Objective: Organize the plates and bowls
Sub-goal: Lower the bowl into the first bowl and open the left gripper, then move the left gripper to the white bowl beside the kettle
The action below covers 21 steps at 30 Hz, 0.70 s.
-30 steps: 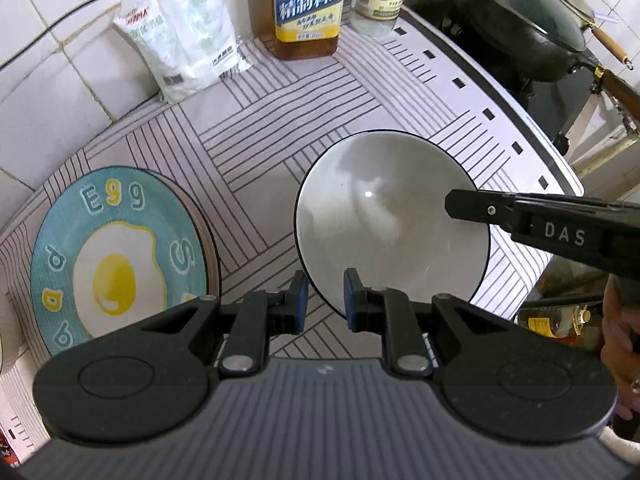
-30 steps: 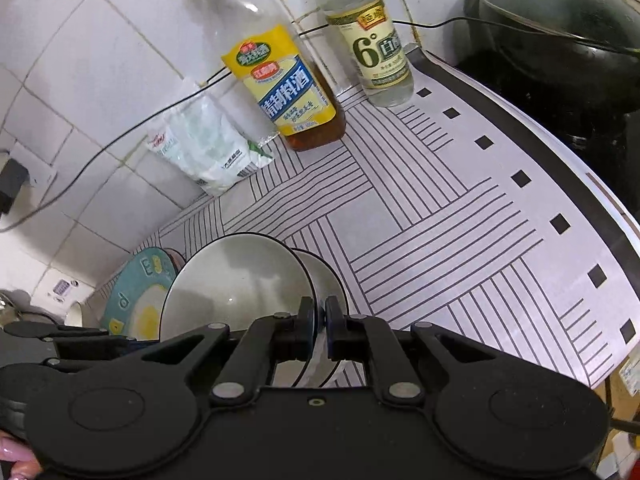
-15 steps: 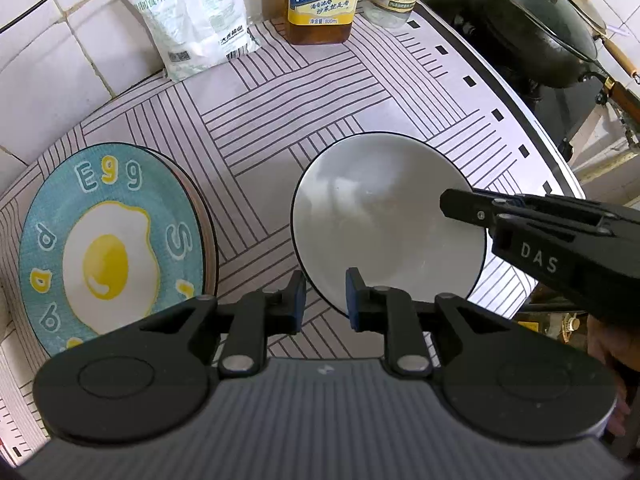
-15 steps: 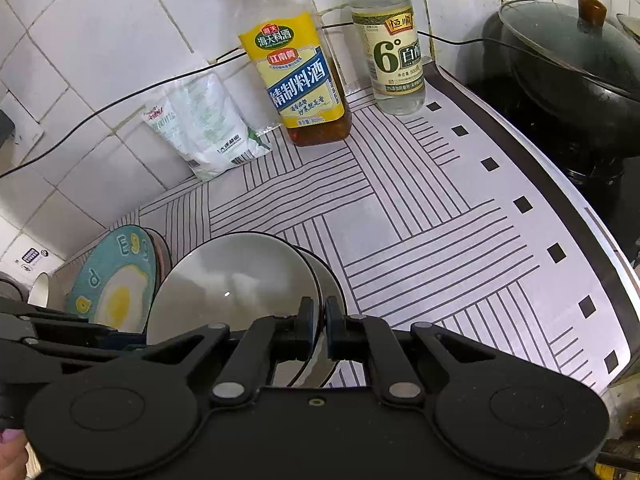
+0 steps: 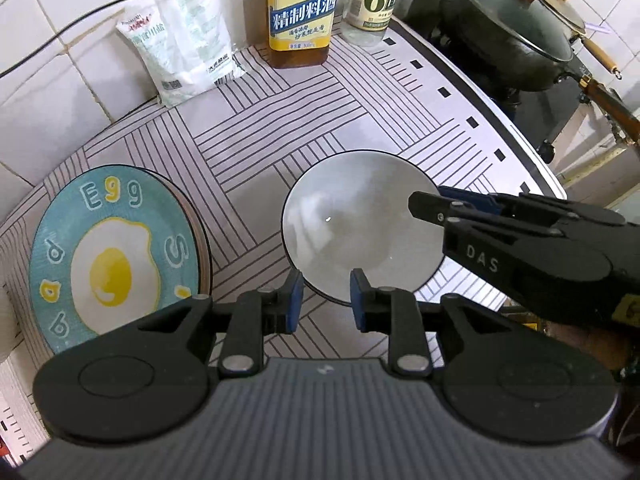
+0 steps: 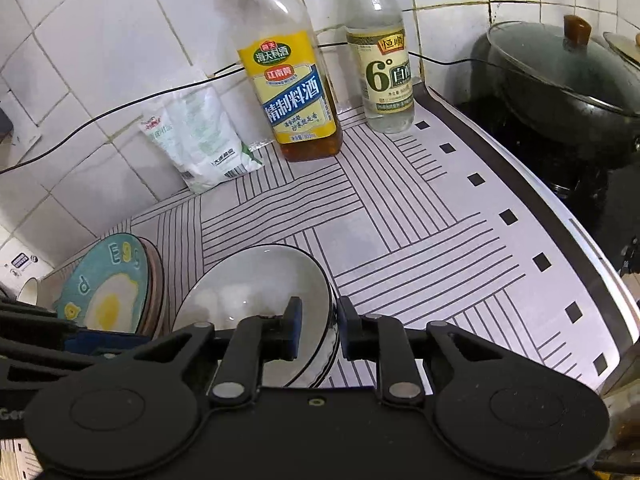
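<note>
A white bowl with a dark rim [image 5: 356, 224] sits nested in a second bowl on the striped counter; the stack also shows in the right wrist view [image 6: 256, 300]. My right gripper [image 6: 318, 330] is open, its fingers straddling the stack's right rim. It reaches in from the right in the left wrist view [image 5: 430, 204]. My left gripper [image 5: 322, 306] is open and empty at the bowl's near rim. A teal egg plate [image 5: 112, 256] lies on a stack of plates at the left, also seen in the right wrist view [image 6: 106, 284].
A yellow-labelled cooking wine bottle [image 5: 302, 12], a clear vinegar bottle [image 5: 376, 0] and a white salt bag [image 5: 186, 48] stand along the tiled wall. A lidded black wok [image 5: 508, 28] sits on the stove to the right. A black cable runs along the wall.
My right gripper has opened and let go of the upper bowl, which now rests lower, nested in the other bowl. The left gripper has pulled back a little.
</note>
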Motion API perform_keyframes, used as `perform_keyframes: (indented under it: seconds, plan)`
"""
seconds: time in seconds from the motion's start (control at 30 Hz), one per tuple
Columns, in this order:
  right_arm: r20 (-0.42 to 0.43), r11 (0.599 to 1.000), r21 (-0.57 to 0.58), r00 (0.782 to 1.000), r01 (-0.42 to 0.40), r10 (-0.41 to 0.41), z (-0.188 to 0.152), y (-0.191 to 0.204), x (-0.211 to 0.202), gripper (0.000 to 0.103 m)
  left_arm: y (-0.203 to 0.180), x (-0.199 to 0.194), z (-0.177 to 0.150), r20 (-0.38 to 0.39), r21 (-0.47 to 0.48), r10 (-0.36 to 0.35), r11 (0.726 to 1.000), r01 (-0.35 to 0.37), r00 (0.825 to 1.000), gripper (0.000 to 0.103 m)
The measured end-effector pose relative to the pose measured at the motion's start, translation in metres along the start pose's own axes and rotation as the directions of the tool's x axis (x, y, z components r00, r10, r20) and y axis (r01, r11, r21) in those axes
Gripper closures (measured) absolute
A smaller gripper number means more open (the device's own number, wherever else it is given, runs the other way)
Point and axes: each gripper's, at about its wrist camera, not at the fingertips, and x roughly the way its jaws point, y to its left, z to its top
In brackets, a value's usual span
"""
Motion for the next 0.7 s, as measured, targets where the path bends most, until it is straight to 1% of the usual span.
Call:
perform_keyframes:
  seconds: [0.07, 0.3, 0.43, 0.47, 0.5, 0.53, 0.63, 0.7]
  plan:
    - [-0.018, 1.0, -0.021, 1.0, 0.015, -0.016, 0.002, 0.003, -0.003, 0.079, -0.001, -0.007, -0.004, 0.006, -0.012, 0.0, 1.0, 0.0, 1.0, 0.076]
    - [-0.037, 0.992, -0.126, 0.999, 0.001, -0.006, 0.006, 0.004, -0.023, 0.078, -0.002, -0.035, -0.014, 0.03, -0.096, -0.013, 0.995, 0.016, 0.999, 0.075]
    - [-0.054, 0.985, -0.169, 0.998, -0.035, 0.026, 0.007, 0.002, -0.041, 0.077, -0.003, -0.055, -0.022, 0.036, -0.148, -0.015, 0.989, 0.02, 0.999, 0.072]
    - [-0.059, 0.983, -0.179, 0.998, -0.043, 0.032, 0.007, 0.002, -0.045, 0.074, -0.003, -0.059, -0.025, 0.031, -0.156, -0.01, 0.988, 0.015, 0.999, 0.072]
    - [-0.067, 0.981, -0.187, 0.997, -0.045, 0.033, 0.007, 0.002, -0.049, 0.069, -0.004, -0.063, -0.028, 0.026, -0.161, -0.006, 0.987, 0.01, 1.0, 0.072]
    - [-0.079, 0.981, -0.191, 0.996, -0.045, 0.031, 0.006, 0.001, -0.053, 0.067, -0.004, -0.066, -0.031, 0.024, -0.167, -0.001, 0.986, 0.005, 1.0, 0.072]
    - [-0.12, 0.977, -0.203, 0.992, -0.071, 0.047, -0.001, 0.001, -0.061, 0.067, -0.004, -0.078, -0.042, 0.029, -0.193, 0.011, 0.981, -0.005, 1.0, 0.07]
    - [-0.134, 0.969, -0.232, 0.989, -0.087, 0.057, -0.007, 0.003, -0.069, 0.066, -0.004, -0.085, -0.051, 0.031, -0.213, 0.016, 0.977, -0.009, 0.999, 0.069]
